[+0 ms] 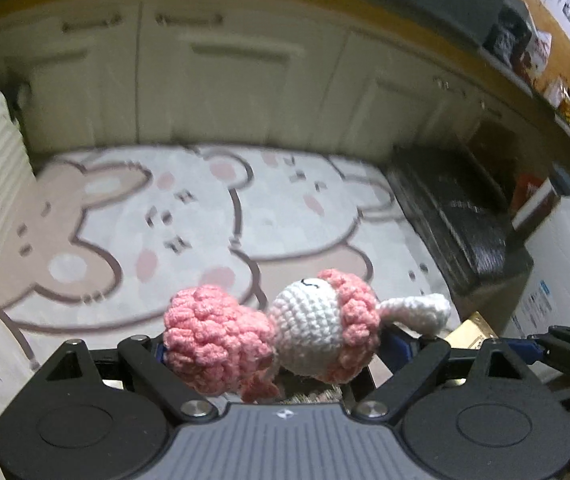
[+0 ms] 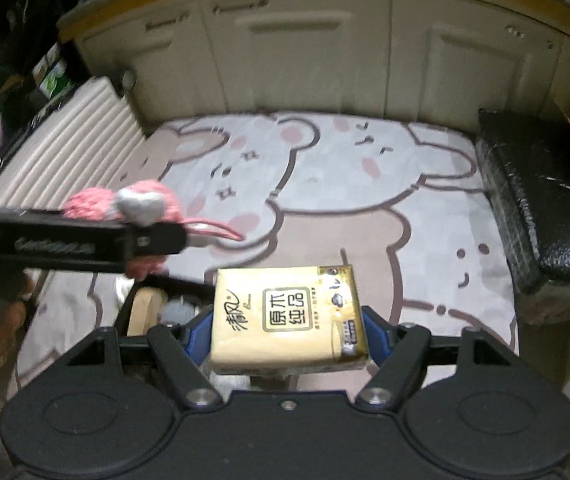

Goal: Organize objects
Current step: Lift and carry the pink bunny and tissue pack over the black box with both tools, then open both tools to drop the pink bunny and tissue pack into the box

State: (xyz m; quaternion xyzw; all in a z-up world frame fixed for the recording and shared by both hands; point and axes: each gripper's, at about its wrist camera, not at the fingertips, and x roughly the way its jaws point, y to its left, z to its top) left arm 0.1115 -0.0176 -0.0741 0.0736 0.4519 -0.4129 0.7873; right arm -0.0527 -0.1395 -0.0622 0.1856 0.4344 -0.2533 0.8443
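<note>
My left gripper (image 1: 277, 354) is shut on a pink and white crochet toy (image 1: 285, 324) and holds it above the bear-patterned rug (image 1: 165, 216). The toy's white ear hangs off to the right. The toy also shows in the right wrist view (image 2: 125, 206), held by the left gripper (image 2: 153, 236) at the left. My right gripper (image 2: 285, 332) is shut on a yellow tissue pack (image 2: 289, 316) with Chinese print, held above the rug (image 2: 365, 200). A corner of the pack shows in the left wrist view (image 1: 471, 330), beside the right gripper (image 1: 565, 344).
Cream cabinets (image 2: 305, 56) line the far side of the rug. A ribbed cream suitcase (image 2: 65, 140) lies on the left. A black wrapped block (image 2: 537, 192) sits on the right. A dark bin with objects (image 2: 157, 308) lies below the grippers. A white box (image 1: 565, 264) stands at the right.
</note>
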